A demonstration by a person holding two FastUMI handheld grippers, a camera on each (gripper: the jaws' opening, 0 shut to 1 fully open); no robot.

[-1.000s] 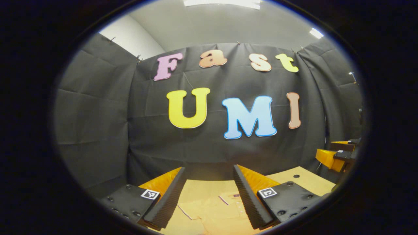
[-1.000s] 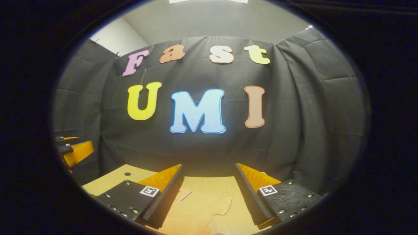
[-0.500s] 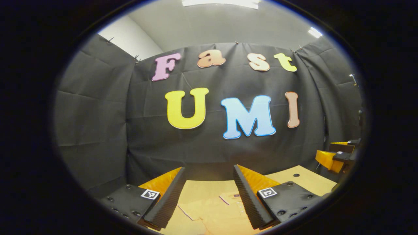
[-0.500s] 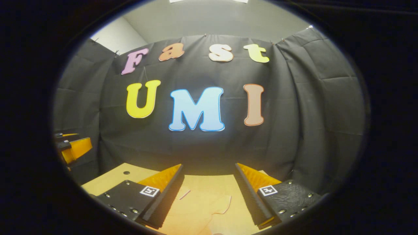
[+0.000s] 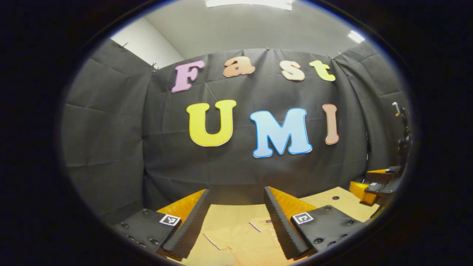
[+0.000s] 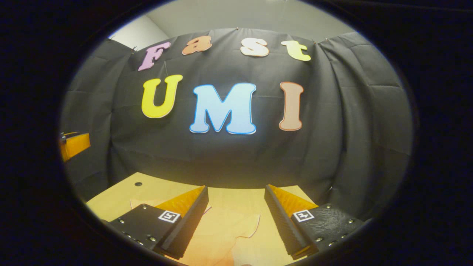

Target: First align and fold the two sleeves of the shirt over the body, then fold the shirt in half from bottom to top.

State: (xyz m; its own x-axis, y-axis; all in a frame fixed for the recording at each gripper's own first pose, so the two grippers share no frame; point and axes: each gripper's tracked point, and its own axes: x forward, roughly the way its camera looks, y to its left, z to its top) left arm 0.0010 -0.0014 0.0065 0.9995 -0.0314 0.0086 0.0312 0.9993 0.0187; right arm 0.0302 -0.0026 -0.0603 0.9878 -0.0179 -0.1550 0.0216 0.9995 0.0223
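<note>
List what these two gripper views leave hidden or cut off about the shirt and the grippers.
- Shirt, left gripper view: a strip shows between the left gripper fingers; the rest is hidden behind them and cut off at the bottom edge.
- Shirt, right gripper view: one sleeve end shows on the table; the body is cut off below.
- Right gripper, left gripper view: cropped at the right edge.

You are in a test booth, like a lab. Black cloth (image 5: 111,140) hangs all around at 12 o'clock. A plain wood table (image 6: 155,186) sits below, and ceiling lights (image 5: 251,3) shine above.
</note>
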